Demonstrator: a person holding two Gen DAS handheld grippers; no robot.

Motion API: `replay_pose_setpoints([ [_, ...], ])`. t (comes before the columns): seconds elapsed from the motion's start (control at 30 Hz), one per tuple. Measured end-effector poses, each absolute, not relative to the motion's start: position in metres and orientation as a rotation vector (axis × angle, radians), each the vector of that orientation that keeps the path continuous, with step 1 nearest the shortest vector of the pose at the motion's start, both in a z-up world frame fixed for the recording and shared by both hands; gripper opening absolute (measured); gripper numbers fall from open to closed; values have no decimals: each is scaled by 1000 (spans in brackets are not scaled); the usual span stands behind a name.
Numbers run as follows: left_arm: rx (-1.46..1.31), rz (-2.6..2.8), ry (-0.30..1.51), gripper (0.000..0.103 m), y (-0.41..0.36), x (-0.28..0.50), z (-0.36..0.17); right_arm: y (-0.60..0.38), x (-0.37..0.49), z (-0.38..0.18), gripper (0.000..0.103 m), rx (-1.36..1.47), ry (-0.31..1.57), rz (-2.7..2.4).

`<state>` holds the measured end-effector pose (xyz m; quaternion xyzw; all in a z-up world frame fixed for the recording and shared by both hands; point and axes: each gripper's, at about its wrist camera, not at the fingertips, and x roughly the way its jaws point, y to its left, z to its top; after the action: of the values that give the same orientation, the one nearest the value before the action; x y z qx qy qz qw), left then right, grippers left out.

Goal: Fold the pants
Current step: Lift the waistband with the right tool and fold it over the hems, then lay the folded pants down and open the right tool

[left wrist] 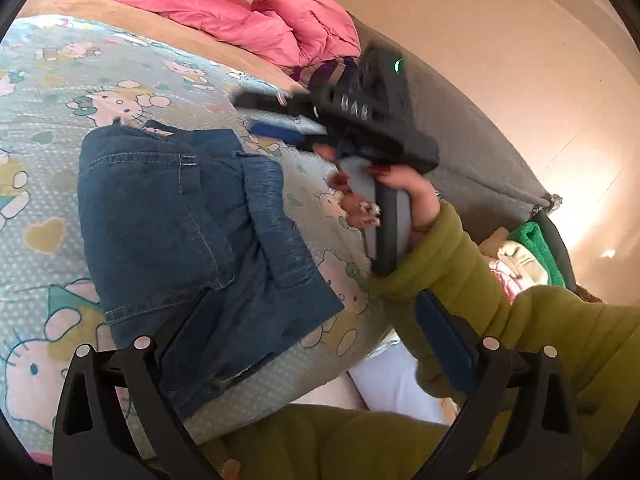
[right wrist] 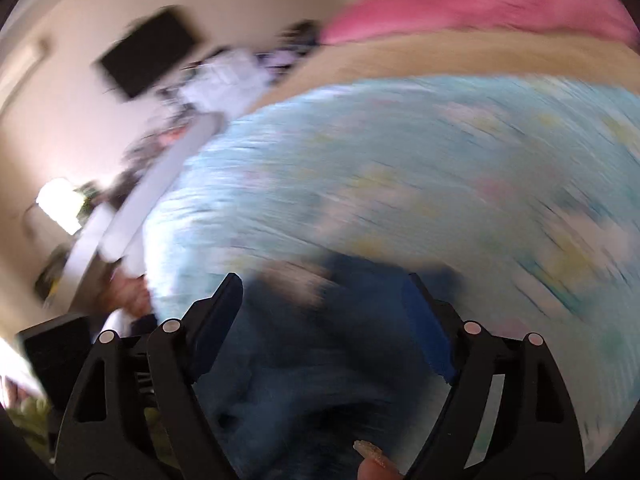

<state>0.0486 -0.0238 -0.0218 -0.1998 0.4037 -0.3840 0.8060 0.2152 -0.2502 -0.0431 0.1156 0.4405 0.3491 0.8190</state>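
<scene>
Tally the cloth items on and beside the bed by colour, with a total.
Blue: 2, the folded jeans and the cartoon-print sheet
Pink: 1, the bunched duvet
Green: 1, a towel off the bed's corner
Total: 4

bed [left wrist: 240, 50], cartoon-cat print sheet [left wrist: 48, 184], folded jeans [left wrist: 180, 220] on it, pink duvet [left wrist: 224, 12] behind

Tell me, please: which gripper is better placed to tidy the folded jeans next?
Probably the left gripper: it hangs open right at the near edge of the jeans. The right gripper, also open, is off the far corner, over the bedsheet.
</scene>
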Motion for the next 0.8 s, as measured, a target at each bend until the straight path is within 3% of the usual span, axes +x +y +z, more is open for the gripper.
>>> replay_pose_setpoints([
  [0.2,-360,-661,697,98,14,19,9,-266,191,-49,80,227,943,712],
  [0.43,-288,-492,749,97,16,30,4,-243,172,-39,92,165,953,801],
  [0.57,-196,-518,767,97,-10,39,-2,-225,165,-44,92,54,975,771],
  [0.67,-146,-569,831,93,-32,41,-16,-218,161,-59,73,-99,989,681],
  [0.8,-19,-565,957,90,-57,39,-45,-227,160,-71,73,-77,1022,666],
])
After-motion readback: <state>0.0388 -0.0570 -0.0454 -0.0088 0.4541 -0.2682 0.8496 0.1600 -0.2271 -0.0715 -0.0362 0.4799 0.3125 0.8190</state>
